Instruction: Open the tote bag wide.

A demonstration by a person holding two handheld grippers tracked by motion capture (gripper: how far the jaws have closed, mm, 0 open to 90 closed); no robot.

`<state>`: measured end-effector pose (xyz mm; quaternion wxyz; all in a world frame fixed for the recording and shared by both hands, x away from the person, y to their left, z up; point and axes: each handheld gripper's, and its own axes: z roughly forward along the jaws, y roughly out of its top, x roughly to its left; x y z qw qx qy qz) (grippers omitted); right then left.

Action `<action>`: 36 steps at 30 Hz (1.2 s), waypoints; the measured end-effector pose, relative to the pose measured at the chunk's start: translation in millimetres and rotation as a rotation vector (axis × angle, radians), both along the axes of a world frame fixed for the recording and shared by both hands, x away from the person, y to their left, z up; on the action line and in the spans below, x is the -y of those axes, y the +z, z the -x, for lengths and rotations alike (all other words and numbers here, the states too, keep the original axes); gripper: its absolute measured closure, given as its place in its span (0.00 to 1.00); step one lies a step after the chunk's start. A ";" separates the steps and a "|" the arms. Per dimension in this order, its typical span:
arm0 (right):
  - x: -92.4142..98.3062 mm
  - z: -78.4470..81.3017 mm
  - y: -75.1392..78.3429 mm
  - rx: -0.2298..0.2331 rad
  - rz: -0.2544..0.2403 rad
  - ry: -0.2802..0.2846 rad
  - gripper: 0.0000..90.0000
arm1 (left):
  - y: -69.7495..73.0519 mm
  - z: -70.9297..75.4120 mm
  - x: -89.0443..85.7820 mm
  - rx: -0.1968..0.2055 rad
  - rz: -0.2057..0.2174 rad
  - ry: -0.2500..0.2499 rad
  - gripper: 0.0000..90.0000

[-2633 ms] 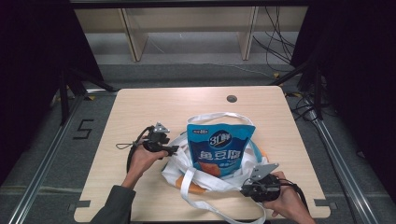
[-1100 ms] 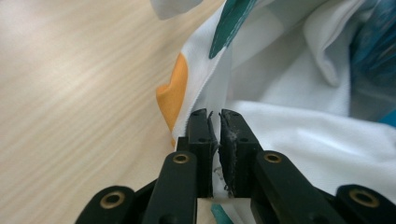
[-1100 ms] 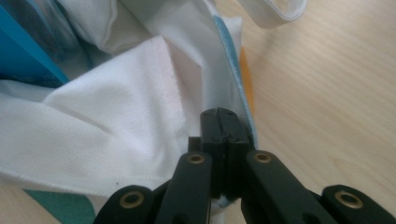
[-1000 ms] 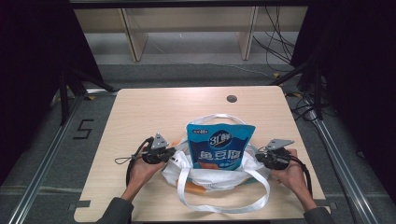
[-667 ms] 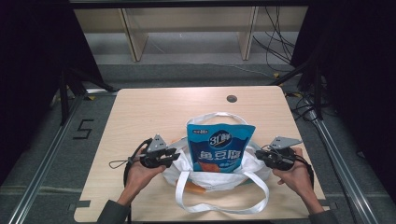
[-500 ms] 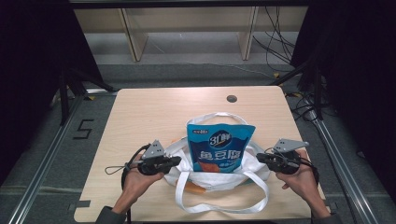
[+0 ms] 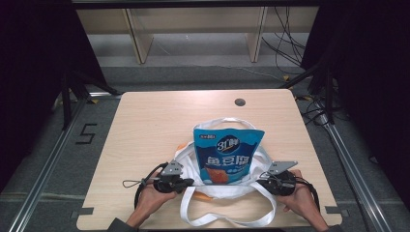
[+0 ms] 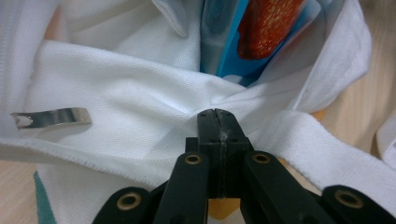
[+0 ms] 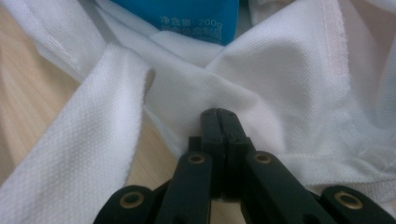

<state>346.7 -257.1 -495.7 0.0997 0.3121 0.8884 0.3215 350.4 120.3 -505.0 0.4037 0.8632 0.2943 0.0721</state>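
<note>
We clamp left gripper at 9, right gripper at 3 | spreading tote bag around snack pouch

Matt white woven cloth bag, glossy blue plastic pouch, smooth pale wood table.

A: Non-work items?
B: Light wood surface, dark round grommet near its far edge. Grey floor all round, a "5" mark on it at left.
A: Behind?
B: Pale wooden shelf frame, black cables trailing at right. Metal rails flank both sides.
</note>
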 end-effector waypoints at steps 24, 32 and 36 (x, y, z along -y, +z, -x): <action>-5.6 -21.8 -2.5 0.005 0.001 -0.017 1.00 | -4.0 -20.5 1.6 0.025 -0.023 0.050 0.99; -13.8 -52.2 -4.3 0.005 -0.029 -0.050 1.00 | -5.0 -47.8 -3.1 0.029 -0.016 0.098 0.99; -15.6 -63.6 -4.5 0.008 -0.034 -0.049 1.00 | -5.4 -54.8 -5.5 0.025 -0.019 0.115 0.99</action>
